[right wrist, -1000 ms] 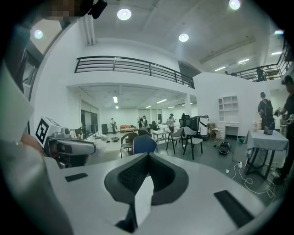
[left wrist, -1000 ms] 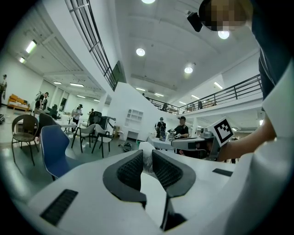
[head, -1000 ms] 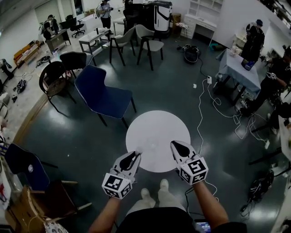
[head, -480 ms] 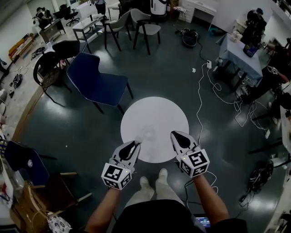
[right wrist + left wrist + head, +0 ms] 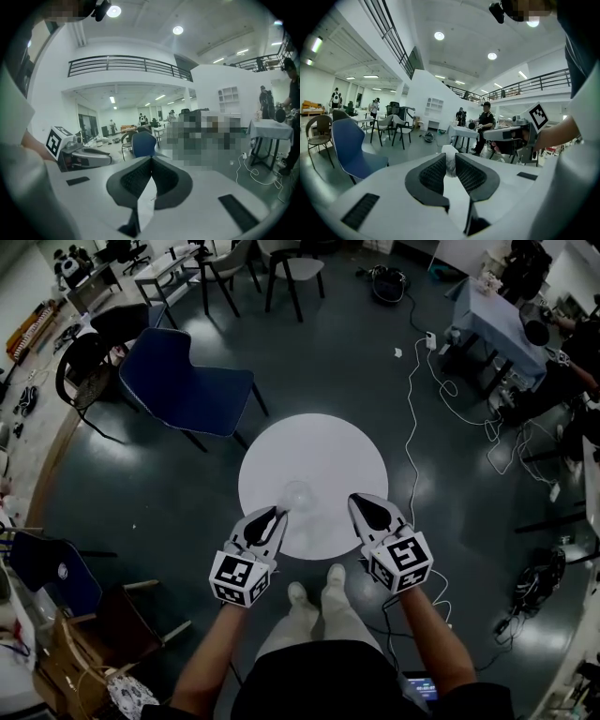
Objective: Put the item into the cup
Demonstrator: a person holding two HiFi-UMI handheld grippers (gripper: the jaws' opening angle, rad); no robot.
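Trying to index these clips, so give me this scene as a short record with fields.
surface: round white table
cup: clear cup, on the table ahead of the left hand-held gripper
left hand-held gripper: closed on a small white crumpled item
right hand-held gripper: jaws together, nothing held
item in cup: not yet
beyond the table: blue chair
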